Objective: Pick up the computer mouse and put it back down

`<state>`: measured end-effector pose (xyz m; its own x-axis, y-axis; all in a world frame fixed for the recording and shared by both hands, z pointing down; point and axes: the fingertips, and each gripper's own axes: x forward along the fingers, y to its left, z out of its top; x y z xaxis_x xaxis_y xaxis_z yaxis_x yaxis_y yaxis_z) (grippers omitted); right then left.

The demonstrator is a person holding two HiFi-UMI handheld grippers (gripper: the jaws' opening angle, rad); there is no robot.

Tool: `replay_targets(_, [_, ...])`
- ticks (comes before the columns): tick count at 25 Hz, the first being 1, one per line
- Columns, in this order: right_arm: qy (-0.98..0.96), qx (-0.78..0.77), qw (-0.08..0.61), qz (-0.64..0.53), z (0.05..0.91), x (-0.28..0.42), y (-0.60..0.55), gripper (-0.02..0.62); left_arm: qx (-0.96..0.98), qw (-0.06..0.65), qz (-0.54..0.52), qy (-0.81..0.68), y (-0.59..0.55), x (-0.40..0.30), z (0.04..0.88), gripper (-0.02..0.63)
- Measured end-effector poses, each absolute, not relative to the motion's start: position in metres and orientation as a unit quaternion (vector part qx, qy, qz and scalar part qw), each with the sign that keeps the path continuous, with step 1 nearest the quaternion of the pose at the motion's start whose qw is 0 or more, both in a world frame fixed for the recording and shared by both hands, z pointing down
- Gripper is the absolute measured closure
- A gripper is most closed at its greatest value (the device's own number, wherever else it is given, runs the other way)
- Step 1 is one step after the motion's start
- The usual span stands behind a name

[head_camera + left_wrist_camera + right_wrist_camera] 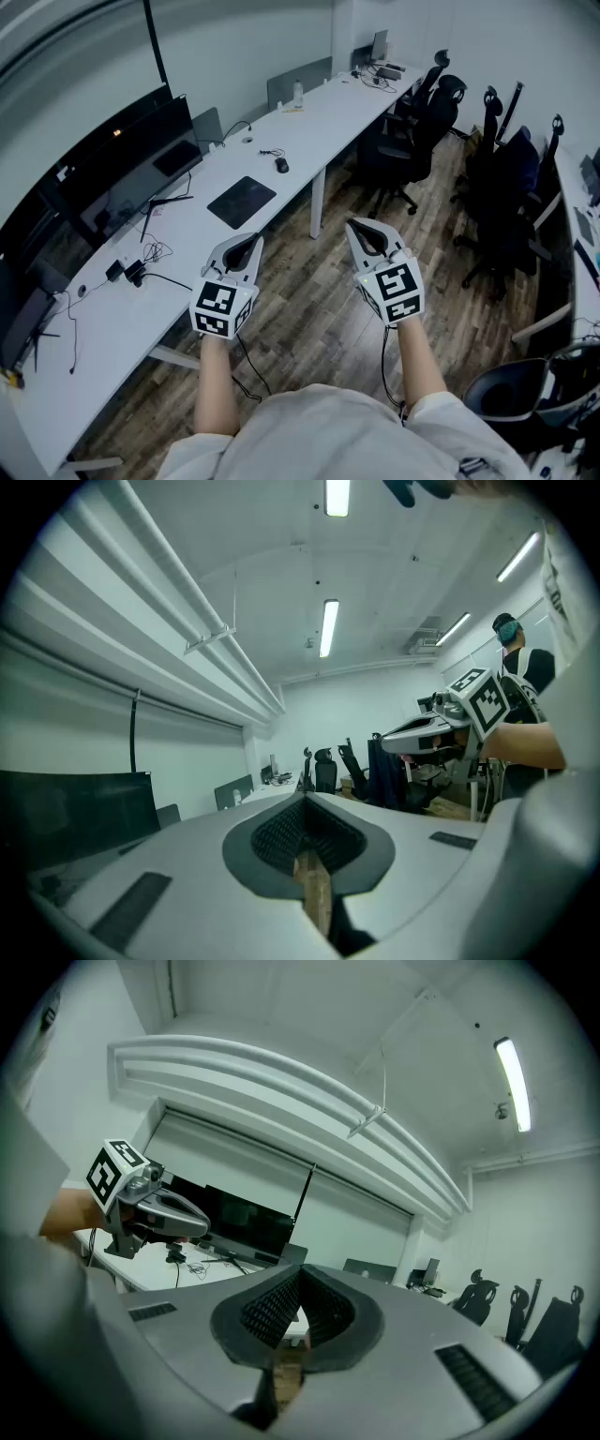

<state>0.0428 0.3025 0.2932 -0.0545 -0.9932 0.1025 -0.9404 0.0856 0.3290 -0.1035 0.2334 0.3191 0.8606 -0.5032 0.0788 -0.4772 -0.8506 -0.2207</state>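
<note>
- Head view: I hold both tools out over the wooden floor, off the long white worktop (122, 309) that runs along my left.
- The left tool (247, 241) and the right tool (362, 228) both point forward, roughly level, with nothing in either.
- The computer mouse (281, 165) sits on the worktop close to its aisle-side edge, just beyond the far corner of the dark mouse pad (241, 201).
- It lies ahead of both tools and well apart from them. The left tool looks the nearer one, and it is on the worktop's side, so I would reach with that one.
- The mouse is too small here for me to call its long axis.
- Left gripper view: the left tool (302, 803) has its jaws together, with only a thin slit of floor showing below the pads. The right tool (389, 740) hangs off to the side. I cannot make out the mouse.
- Right gripper view: the right tool (298, 1277) is closed on nothing. The left tool (192, 1221) shows above the worktop's cabled end, and the mouse is not discernible.
- My judgement: the pick-up has not begun, and the jaws must part first.
</note>
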Motion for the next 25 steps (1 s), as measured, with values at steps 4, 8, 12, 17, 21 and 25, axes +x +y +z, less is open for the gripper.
replay_targets(4, [-0.724, 0.671, 0.140, -0.083, 0.293, 0.038, 0.299, 0.583, -0.963, 0.092, -0.060, 0.248, 0.232, -0.105, 0.316, 0.594])
replay_targets(8, [-0.738, 0.661, 0.116, -0.071, 0.294, 0.025, 0.293, 0.583, -0.965, 0.081, -0.053, 0.245, 0.226, -0.118, 0.317, 0.594])
replay_targets(12, [-0.737, 0.663, 0.113, -0.070, 0.299, 0.009, 0.283, 0.583, -0.965, 0.079, -0.060, 0.243, 0.213, -0.138, 0.326, 0.594])
replay_targets(17, [-0.725, 0.676, 0.117, -0.055, 0.313, 0.000, 0.265, 0.583, -0.967, 0.068, -0.071, 0.237, 0.190, -0.157, 0.344, 0.594])
replay_targets(21, [-0.725, 0.675, 0.127, -0.046, 0.324, 0.004, 0.244, 0.583, -0.965, 0.066, -0.079, 0.239, 0.167, -0.158, 0.353, 0.594])
replay_targets(25, [-0.724, 0.675, 0.133, -0.041, 0.331, 0.021, 0.214, 0.583, -0.965, 0.056, -0.086, 0.240, 0.134, -0.142, 0.364, 0.594])
